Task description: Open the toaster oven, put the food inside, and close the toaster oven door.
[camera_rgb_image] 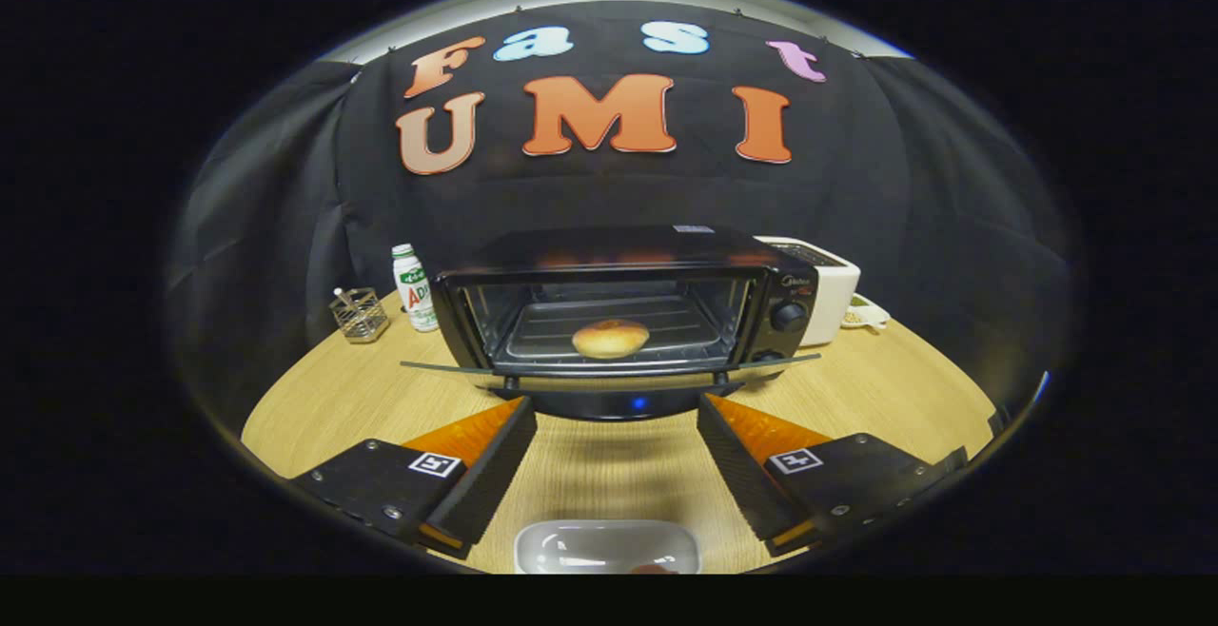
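A gripper [617, 436] is hovering with fingers spread wide, gripping nothing, before an oven [628, 307] whose door [609, 368] is lying open. A bun [610, 339] is sitting inside on the rack.

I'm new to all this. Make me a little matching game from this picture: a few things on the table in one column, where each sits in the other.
Things:
1. bun
2. bottle
3. wire basket
4. clear dish

Places:
A. between the open fingers, nearest the camera
B. on the rack inside the open toaster oven
C. farthest out on the bottle's side
D. upright beside the oven

Pairs: 1-B, 2-D, 3-C, 4-A
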A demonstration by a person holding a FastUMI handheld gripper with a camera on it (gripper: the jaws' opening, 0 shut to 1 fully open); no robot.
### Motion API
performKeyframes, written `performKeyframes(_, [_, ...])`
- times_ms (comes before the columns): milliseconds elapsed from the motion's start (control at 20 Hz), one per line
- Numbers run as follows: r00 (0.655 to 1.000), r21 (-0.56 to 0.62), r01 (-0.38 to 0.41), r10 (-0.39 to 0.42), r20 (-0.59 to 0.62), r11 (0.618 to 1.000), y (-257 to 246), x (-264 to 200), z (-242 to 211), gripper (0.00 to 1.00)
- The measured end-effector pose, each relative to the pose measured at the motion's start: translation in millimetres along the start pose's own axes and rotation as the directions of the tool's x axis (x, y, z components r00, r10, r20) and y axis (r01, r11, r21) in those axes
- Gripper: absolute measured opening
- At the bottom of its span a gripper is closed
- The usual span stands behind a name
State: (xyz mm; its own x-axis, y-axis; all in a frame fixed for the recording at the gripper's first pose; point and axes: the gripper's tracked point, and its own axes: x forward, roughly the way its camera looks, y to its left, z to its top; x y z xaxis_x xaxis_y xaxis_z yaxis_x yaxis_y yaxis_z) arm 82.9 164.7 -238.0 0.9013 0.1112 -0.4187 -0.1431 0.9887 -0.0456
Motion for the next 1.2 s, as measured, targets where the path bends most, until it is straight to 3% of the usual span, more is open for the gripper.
performKeyframes(450, [0.992, 0.054, 0.056, -0.062, 0.110, 0.997, -22.3, 50.0, 64.1, 1.00])
performKeyframes(550, [0.994, 0.077, 0.026, -0.034, 0.103, 0.997, -18.3, 57.1, 63.9, 1.00])
performKeyframes(800, [0.995, 0.080, 0.017, -0.025, 0.096, 0.997, -22.0, 48.6, 68.2, 1.00])
performKeyframes(1200, [0.976, 0.042, -0.002, -0.007, 0.217, 0.999, -48.1, -23.7, 137.7, 1.00])
